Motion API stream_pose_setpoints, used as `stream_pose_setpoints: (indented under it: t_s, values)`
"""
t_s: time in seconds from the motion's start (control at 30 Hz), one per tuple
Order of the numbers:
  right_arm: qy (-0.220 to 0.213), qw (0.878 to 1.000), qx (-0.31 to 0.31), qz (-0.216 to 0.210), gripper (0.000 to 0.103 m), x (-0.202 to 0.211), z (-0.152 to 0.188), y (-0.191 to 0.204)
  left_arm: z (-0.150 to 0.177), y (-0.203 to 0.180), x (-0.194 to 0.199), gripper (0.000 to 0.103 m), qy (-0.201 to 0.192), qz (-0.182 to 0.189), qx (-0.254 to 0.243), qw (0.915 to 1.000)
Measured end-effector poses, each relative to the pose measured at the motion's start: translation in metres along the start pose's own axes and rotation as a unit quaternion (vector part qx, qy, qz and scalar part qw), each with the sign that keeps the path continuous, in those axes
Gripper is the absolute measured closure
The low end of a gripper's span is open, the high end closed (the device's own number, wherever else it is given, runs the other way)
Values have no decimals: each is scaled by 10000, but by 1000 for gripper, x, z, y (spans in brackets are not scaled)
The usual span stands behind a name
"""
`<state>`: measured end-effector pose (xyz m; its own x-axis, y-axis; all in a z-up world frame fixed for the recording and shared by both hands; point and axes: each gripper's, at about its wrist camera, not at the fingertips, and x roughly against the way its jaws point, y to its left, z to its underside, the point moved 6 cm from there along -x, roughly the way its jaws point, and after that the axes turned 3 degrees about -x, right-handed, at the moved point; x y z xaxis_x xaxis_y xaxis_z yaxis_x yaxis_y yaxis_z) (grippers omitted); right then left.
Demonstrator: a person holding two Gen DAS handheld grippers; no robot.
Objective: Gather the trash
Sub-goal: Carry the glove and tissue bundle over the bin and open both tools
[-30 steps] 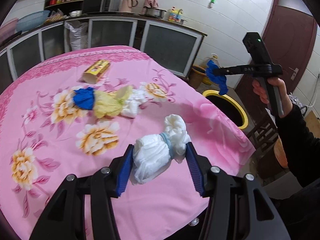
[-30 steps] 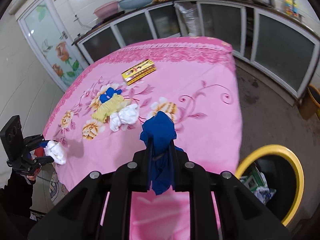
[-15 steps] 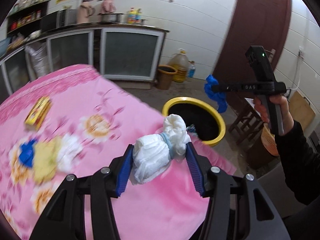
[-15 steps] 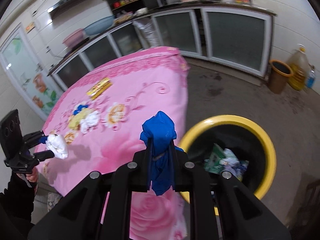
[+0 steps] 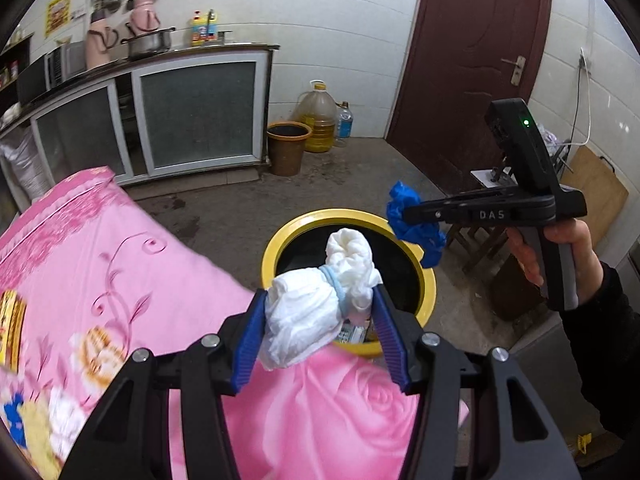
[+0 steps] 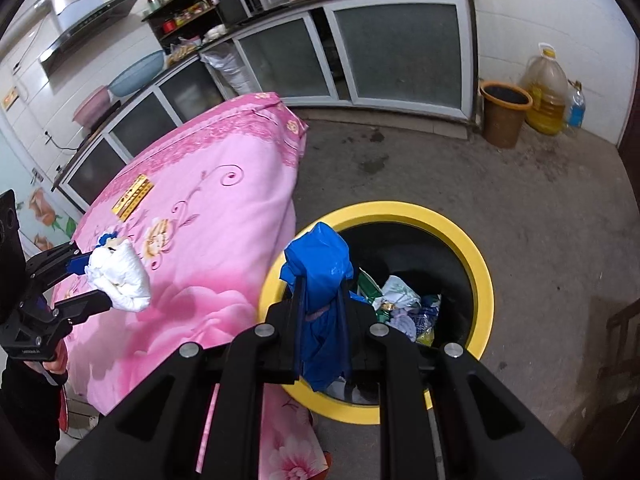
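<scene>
My left gripper (image 5: 318, 304) is shut on a tied white bag of trash (image 5: 316, 308), held over the table's edge and pointing at the yellow-rimmed bin (image 5: 424, 276). My right gripper (image 6: 320, 288) is shut on a crumpled blue bag (image 6: 318, 264), which hangs over the near-left rim of that bin (image 6: 476, 256). The bin holds several wrappers and bags. In the right wrist view the left gripper (image 6: 86, 280) and its white bag (image 6: 120, 276) hover above the pink floral tablecloth (image 6: 200, 216). In the left wrist view the right gripper (image 5: 404, 216) carries the blue bag (image 5: 414, 220) beside the bin's far rim.
On the table lie a yellow box (image 6: 134, 196) and a clump of blue, yellow and white trash (image 5: 36, 428). A brown bucket (image 6: 504, 114), an oil jug (image 6: 546, 96) and a bottle stand by the cabinets. A wooden stool (image 5: 476, 240) stands right of the bin.
Both grippers swung from over the table toward the bin, each keeping its bag. The blue bag now hangs over the bin's rim; the white bag has reached the table's edge.
</scene>
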<state>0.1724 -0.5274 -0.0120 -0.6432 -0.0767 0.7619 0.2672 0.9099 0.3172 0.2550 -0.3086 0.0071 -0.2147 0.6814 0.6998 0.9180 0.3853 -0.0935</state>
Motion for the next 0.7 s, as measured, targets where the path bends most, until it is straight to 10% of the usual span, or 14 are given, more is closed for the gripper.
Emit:
stream_pose_setpoints:
  t_s: [0.7]
  values:
    - [320, 9976, -599, 139, 89, -46, 9, -56, -22, -12, -103, 53, 487, 53, 22, 9988]
